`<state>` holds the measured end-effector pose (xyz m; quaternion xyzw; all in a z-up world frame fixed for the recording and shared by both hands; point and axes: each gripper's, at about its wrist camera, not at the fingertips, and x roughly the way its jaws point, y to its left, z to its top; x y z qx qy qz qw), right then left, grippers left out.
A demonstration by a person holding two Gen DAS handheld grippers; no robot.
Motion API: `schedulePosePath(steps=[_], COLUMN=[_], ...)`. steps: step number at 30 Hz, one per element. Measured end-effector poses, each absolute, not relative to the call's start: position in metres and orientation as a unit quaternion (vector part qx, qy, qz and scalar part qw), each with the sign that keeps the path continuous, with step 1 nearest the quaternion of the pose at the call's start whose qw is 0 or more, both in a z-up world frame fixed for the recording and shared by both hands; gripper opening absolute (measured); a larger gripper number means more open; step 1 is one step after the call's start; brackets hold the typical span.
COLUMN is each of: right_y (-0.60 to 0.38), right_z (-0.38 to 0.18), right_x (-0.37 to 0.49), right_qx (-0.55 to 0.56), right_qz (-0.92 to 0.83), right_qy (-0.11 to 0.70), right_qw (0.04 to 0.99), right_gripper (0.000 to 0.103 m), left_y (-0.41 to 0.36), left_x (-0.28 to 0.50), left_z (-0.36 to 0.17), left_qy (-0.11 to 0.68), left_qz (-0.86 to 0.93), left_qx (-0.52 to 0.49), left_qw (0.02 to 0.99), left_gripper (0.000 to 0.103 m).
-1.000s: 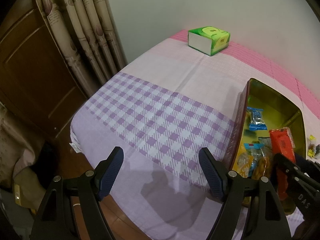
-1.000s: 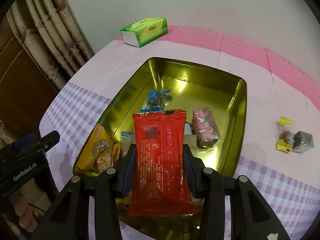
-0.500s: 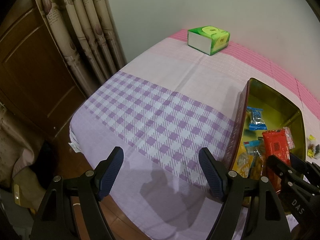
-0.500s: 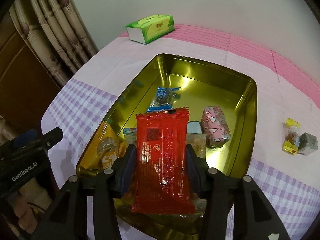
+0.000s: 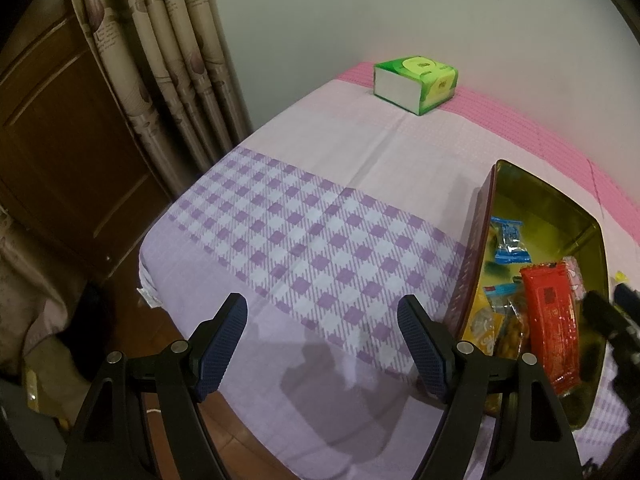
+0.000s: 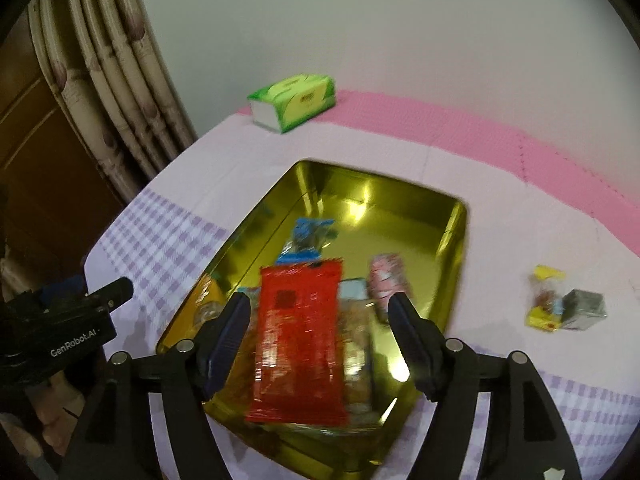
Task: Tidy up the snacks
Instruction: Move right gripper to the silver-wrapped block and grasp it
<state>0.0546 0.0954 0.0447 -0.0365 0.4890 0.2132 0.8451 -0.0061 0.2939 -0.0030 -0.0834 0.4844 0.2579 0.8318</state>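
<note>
A gold tin (image 6: 452,236) sits on the cloth-covered table and holds several snacks. A red snack packet (image 6: 298,344) lies in its near end on other packets, between my right gripper's spread fingers. My right gripper (image 6: 320,336) is open and empty just above it. A blue packet (image 6: 306,236) and a pink packet (image 6: 386,284) lie further in. Two small wrapped snacks, yellow (image 6: 542,300) and silver (image 6: 582,308), lie on the table right of the tin. My left gripper (image 5: 322,344) is open and empty over the checked cloth, left of the tin (image 5: 472,248).
A green tissue box (image 5: 414,82) stands at the table's far edge by the wall; it also shows in the right wrist view (image 6: 292,100). Curtains (image 5: 160,64) and a wooden door (image 5: 52,140) stand left of the table. The table's near left edge drops to the floor.
My right gripper has opened and let go of the red packet, which now lies in the tin. The right gripper has pulled back a little. The left gripper has not moved.
</note>
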Motion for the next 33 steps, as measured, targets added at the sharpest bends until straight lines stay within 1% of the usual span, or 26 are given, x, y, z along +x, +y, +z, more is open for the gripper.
schedulePosePath(steps=[6,12,14,15,21,23,33], right_y=[0.049,-0.008,-0.028,-0.037,-0.083,-0.09,-0.106], right_z=[0.054,0.05,0.047,0.047,0.035,0.03,0.002], right_x=[0.067,0.08,0.083,0.084,0.092,0.094,0.109], right_qx=[-0.024,-0.009,-0.011,-0.013,-0.012,-0.014,-0.039], right_qz=[0.166,0.101,0.077,0.067,0.023,0.017,0.009], right_qy=[0.471,0.463,0.457,0.455,0.45,0.45,0.45], right_qw=[0.866,0.881,0.886,0.888,0.892,0.893,0.892], right_gripper=[0.072,0.073,0.079,0.08,0.081,0.083,0.085], left_y=[0.293,0.294,0.293,0.293,0.291,0.289,0.283], left_x=[-0.006,-0.006,-0.006,-0.006,-0.006,-0.005,-0.004], left_z=[-0.003,-0.003,-0.003,-0.003,-0.003,-0.003,0.004], left_qy=[0.484,0.485,0.485,0.485,0.486,0.487,0.469], left_qz=[0.258,0.258,0.258,0.259,0.256,0.254,0.255], left_qx=[-0.081,-0.08,-0.079,-0.079,-0.073,-0.068,-0.053], left_qw=[0.832,0.832,0.832,0.831,0.832,0.833,0.844], left_gripper=[0.078,0.078,0.078,0.078,0.078,0.078,0.078])
